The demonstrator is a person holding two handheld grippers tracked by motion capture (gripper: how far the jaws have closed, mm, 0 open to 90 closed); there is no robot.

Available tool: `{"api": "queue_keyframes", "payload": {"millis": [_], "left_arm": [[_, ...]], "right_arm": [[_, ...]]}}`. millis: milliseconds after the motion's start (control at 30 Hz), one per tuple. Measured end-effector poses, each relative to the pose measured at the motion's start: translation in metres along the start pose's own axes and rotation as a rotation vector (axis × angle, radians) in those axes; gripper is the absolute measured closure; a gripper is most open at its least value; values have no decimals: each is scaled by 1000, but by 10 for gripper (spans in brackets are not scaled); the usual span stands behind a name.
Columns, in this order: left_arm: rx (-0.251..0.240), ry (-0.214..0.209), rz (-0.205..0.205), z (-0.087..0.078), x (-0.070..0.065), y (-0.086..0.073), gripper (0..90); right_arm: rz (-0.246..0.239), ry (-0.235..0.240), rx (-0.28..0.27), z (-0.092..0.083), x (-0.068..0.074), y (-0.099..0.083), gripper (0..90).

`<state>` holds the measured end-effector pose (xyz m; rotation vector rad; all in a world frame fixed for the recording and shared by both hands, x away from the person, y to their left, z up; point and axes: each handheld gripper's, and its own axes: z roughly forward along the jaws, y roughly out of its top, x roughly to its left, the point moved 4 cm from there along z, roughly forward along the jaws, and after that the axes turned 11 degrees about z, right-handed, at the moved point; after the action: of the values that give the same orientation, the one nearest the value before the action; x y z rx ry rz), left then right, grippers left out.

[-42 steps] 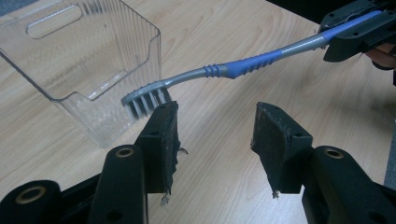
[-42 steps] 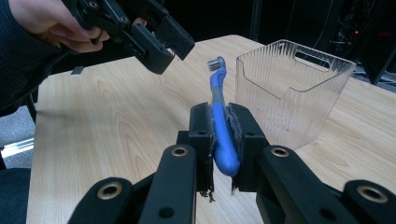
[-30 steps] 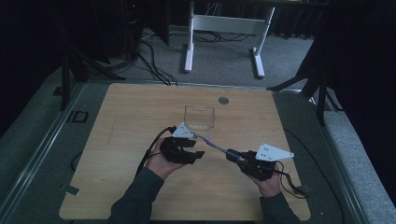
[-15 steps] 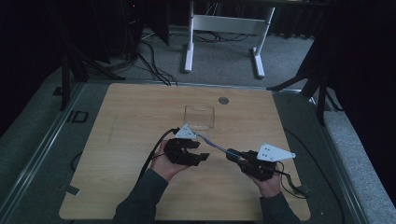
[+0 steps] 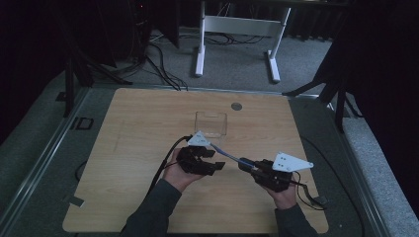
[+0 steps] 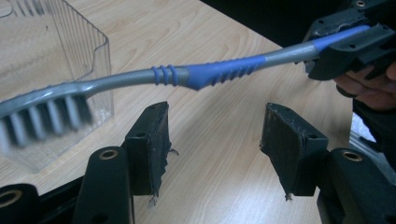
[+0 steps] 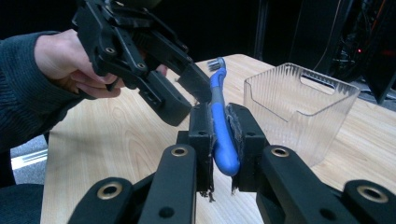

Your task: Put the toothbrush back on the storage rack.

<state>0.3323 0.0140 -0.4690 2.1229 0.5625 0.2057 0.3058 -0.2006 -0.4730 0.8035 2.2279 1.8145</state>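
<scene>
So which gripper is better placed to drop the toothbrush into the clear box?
Right. The right gripper is clamped on the toothbrush, bristles near the clear box; the left gripper is open below it.

There are no words, numbers or signs to read in any of the pictures. The toothbrush point(image 6: 205, 74) has no brand name that shows, the clear box point(image 7: 299, 107) is plain, and the worktop point(image 5: 143, 123) has nothing written on it.
</scene>
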Motion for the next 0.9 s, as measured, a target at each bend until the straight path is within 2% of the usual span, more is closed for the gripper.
{"api": "queue_keyframes", "payload": {"millis": [267, 467, 633, 667, 700, 733, 767, 900], "left_arm": [[-34, -25, -26, 0, -1, 3, 421], [-80, -47, -68, -5, 2, 6, 429], [-134, -44, -88, -9, 2, 8, 453], [-147, -39, -86, -10, 2, 9, 473], [-165, -46, -87, -12, 2, 10, 546], [-187, -58, -85, -13, 1, 11, 546], [-199, -59, -78, -15, 0, 12, 594], [-225, -68, -52, -17, -4, 16, 680]], "right_arm": [[-8, 19, -1, 1, 3, 0, 806], [-6, 49, 27, 4, 1, -4, 805], [-11, 62, 65, 10, 1, -10, 805], [-12, 64, 66, 11, 1, -10, 803], [-13, 63, 79, 13, 1, -12, 800], [-13, 63, 79, 13, 1, -12, 800], [-13, 58, 85, 14, 1, -13, 800], [-18, 53, 124, 21, 2, -19, 798]]}}
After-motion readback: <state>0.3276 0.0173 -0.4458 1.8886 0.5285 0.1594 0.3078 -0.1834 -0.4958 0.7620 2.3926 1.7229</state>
